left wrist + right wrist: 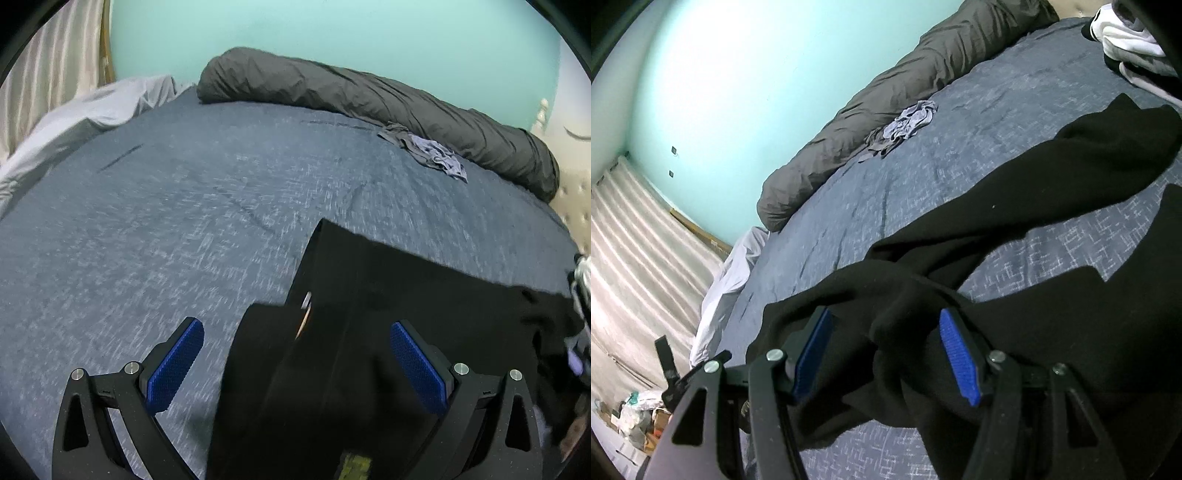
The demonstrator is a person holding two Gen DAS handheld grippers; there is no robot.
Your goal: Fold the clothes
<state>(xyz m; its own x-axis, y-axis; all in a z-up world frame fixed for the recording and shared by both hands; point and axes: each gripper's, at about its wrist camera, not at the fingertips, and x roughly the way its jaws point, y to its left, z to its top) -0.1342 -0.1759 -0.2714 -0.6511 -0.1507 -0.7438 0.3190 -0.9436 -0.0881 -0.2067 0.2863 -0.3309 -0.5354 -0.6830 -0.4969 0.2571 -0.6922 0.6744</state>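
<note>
A black garment [369, 295] lies partly folded on the blue bedspread [166, 229]. My left gripper [295, 354] hovers over its near end, open wide, with the fabric lying between the blue pads [177, 365] and touching neither. In the right wrist view the same black garment [1052, 192] stretches across the bed with one sleeve running up to the right. My right gripper [886, 350] is open, and a bunched fold of the black cloth sits between its fingers and drapes over the left pad [812, 354].
A rolled grey duvet [369, 96] lies along the teal wall. A small crumpled lilac garment [436, 155] sits beside it. A pile of white and black clothes [1126, 40] lies at the bed's far right. A curtain [635, 258] and floor clutter [635, 417] are to the left.
</note>
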